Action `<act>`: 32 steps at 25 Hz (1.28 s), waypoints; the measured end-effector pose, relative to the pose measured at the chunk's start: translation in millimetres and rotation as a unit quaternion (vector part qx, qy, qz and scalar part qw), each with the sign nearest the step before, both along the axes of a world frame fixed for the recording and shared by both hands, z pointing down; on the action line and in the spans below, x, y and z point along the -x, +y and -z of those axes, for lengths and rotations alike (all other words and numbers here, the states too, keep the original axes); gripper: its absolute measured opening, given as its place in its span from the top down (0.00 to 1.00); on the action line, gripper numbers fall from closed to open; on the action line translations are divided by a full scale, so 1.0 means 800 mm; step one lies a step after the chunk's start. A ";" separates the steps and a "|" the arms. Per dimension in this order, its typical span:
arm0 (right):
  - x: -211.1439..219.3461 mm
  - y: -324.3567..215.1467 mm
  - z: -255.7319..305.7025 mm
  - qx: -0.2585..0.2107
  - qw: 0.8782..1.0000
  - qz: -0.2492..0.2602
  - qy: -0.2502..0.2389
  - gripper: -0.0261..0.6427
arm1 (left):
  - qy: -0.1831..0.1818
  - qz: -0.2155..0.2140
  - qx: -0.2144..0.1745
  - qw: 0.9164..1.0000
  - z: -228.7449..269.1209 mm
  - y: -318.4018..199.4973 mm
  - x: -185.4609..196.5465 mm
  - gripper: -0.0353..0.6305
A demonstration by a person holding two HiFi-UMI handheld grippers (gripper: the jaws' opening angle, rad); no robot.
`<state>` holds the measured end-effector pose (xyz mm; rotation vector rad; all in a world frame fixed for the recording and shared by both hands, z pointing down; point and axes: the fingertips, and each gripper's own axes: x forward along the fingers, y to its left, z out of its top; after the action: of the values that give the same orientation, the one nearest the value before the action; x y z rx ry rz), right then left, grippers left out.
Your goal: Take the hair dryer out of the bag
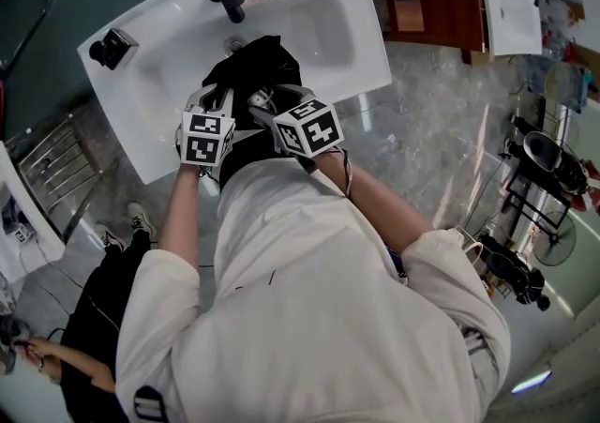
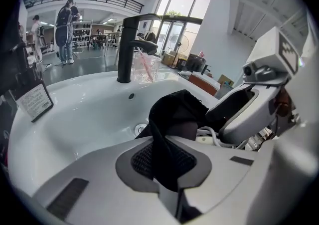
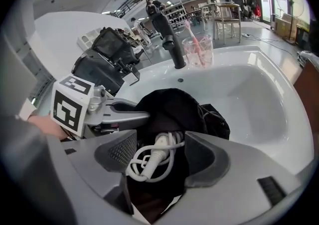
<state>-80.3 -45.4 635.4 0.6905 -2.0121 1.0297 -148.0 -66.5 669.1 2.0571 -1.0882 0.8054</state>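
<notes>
Bag (image 1: 255,65) of limp black cloth slumps in the white sink (image 1: 347,27), toward its front edge. The left gripper (image 2: 167,166) pinches a fold of it. The right gripper (image 3: 160,154) stands wide open around a coiled white cord (image 3: 147,163) in its mouth.

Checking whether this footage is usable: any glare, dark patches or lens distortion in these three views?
Head view: evenly lit and sharp, rim of the sink bowed by the wide lens. Left gripper view: windows washed out, corners vignetted black. Right gripper view: the bag reads as near featureless black, the white cord stands out.
</notes>
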 end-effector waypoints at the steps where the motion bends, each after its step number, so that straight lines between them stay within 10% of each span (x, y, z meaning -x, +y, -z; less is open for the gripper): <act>1: 0.000 0.000 -0.006 0.005 1.000 -0.006 0.008 0.51 | 0.008 0.003 -0.003 1.000 0.001 0.000 -0.001 0.88; 12: 0.012 -0.011 -0.056 0.053 0.996 0.004 0.068 0.49 | 0.065 -0.022 -0.036 0.997 0.021 0.006 -0.003 0.88; 21: 0.017 -0.005 -0.091 0.190 0.977 0.049 0.080 0.55 | 0.075 -0.025 -0.028 0.996 0.023 0.007 -0.008 0.88; 32: 0.006 0.003 -0.062 0.321 0.946 0.040 -0.007 0.62 | 0.047 -0.010 -0.028 0.998 0.020 0.008 -0.010 0.88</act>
<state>-85.5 -43.4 684.8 0.2450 -1.5526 1.5302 -140.2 -59.9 653.3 2.1330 -1.0520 0.6873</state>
